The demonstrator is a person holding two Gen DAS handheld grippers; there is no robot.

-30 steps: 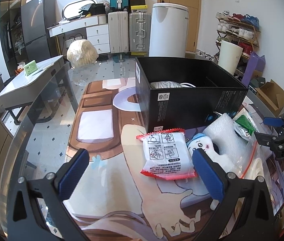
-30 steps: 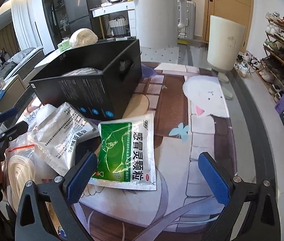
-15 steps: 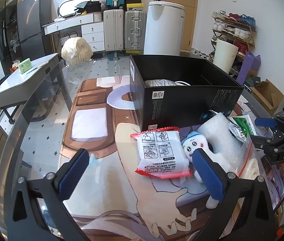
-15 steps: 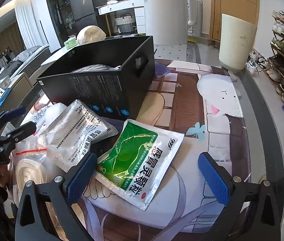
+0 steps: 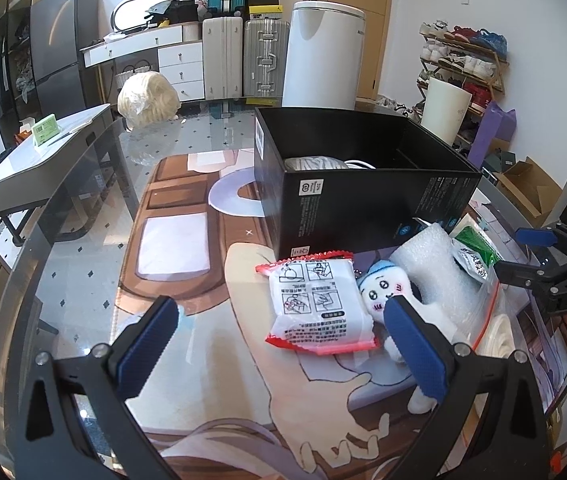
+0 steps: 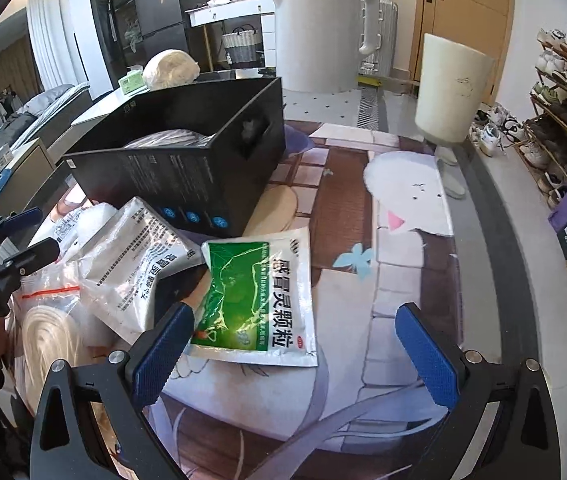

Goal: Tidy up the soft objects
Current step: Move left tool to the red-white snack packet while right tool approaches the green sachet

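A black open box (image 5: 363, 196) stands on the table, also seen in the right wrist view (image 6: 187, 168), with a pale bundle inside. In front of it lie a red-edged white packet (image 5: 317, 308), a small white plush doll (image 5: 379, 292), a bubble-wrap roll (image 5: 435, 268) and a zip bag (image 5: 487, 320). My left gripper (image 5: 279, 344) is open and empty just short of the packet. My right gripper (image 6: 295, 344) is open and empty over a green medicine pouch (image 6: 255, 300); a silver pouch (image 6: 139, 260) lies to its left.
The table carries a cartoon-print mat (image 5: 187, 240) under glass. A white bin (image 6: 453, 88) and a large white kettle-shaped container (image 6: 315, 28) stand beyond the table. A shoe rack (image 5: 463, 56) lines the right wall. A grey side desk (image 5: 43, 152) stands left.
Both grippers have shifted slightly; the green pouch turned from tilted back to lying upright in the right view. The left view has drawn back a little from the packet. Both jaws stay open.
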